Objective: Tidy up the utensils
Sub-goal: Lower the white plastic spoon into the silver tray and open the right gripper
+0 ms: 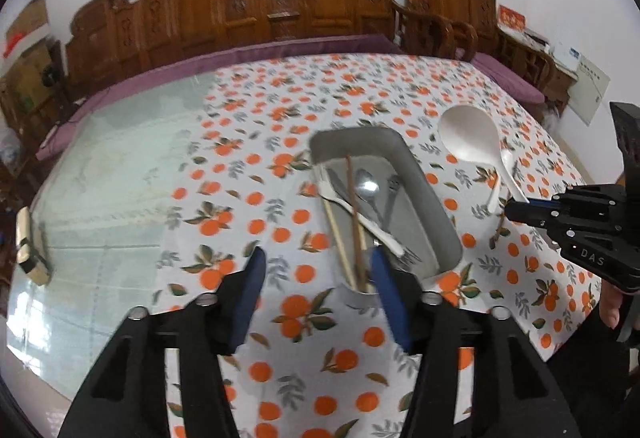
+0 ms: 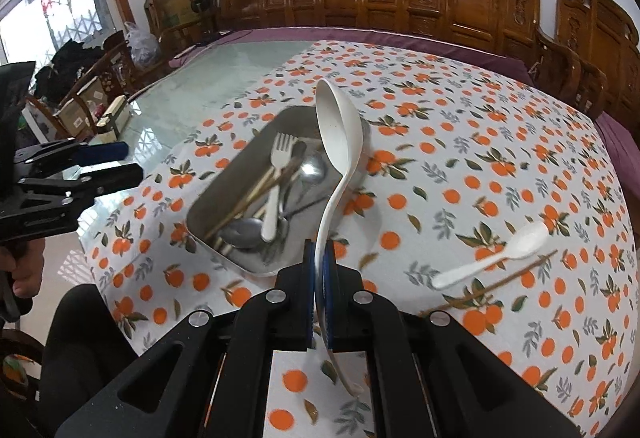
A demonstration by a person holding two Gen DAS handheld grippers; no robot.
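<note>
The left tongs [image 1: 318,280] hang with their blue pads spread wide above the near end of a grey tray [image 1: 424,189] on the orange-patterned table [image 1: 280,117]. Inside the tray lie a white fork [image 1: 360,213], a metal spoon [image 1: 368,189] and chopsticks [image 1: 354,222]. At the right edge, the right tongs [image 1: 510,209] pinch the handle of a large white ladle [image 1: 470,137]. A small white spoon [image 1: 494,193] lies beside it on the cloth.

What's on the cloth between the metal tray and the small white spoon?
In the right wrist view, only bare orange-print tablecloth lies between the metal tray and the small white spoon. The lone chopstick lies beyond the spoon.
</note>
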